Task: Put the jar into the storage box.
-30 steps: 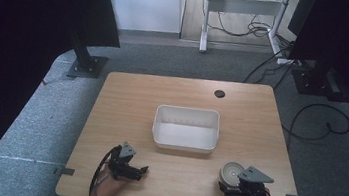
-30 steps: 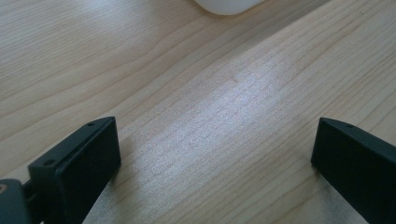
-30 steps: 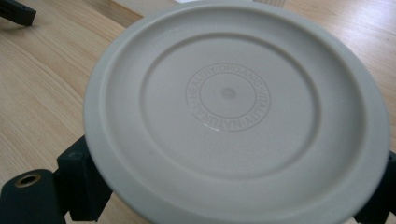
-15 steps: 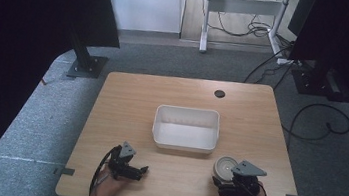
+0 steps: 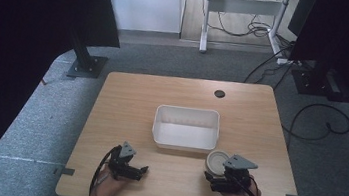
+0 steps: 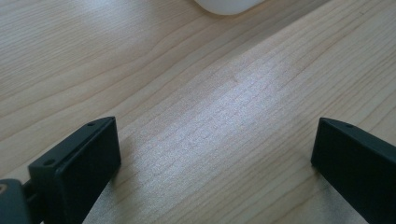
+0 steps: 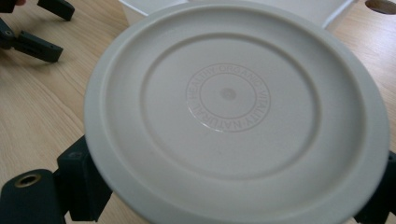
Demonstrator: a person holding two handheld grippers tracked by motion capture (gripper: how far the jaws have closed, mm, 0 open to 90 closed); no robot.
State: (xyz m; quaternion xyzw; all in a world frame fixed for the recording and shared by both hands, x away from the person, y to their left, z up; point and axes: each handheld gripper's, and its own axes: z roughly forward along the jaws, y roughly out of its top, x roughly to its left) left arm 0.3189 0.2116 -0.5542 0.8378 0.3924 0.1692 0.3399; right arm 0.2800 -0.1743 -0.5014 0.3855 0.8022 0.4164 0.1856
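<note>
A round off-white lidded tub (image 5: 216, 160) with a ring of raised lettering on its top (image 7: 229, 95) sits between the jaws of my right gripper (image 5: 215, 171), which is shut on it just in front of the white bin's right corner. In the right gripper view the jaws of my right gripper (image 7: 233, 191) press on the tub's lower left and right edges. The empty white rectangular bin (image 5: 188, 111) stands mid-table. My left gripper (image 5: 141, 172) rests low on the table at the front left, open, with bare wood between its jaws (image 6: 212, 156).
The wooden table (image 5: 131, 103) has a dark cable hole (image 5: 220, 93) near its far edge. A corner of the bin (image 6: 229, 4) lies ahead of the left gripper. The other gripper (image 7: 32, 32) appears at the top left of the right gripper view. Cables and stand legs lie on the floor behind.
My right gripper has carried the round tub a little left and forward, closer to the bin's front right corner. The left gripper has stayed put.
</note>
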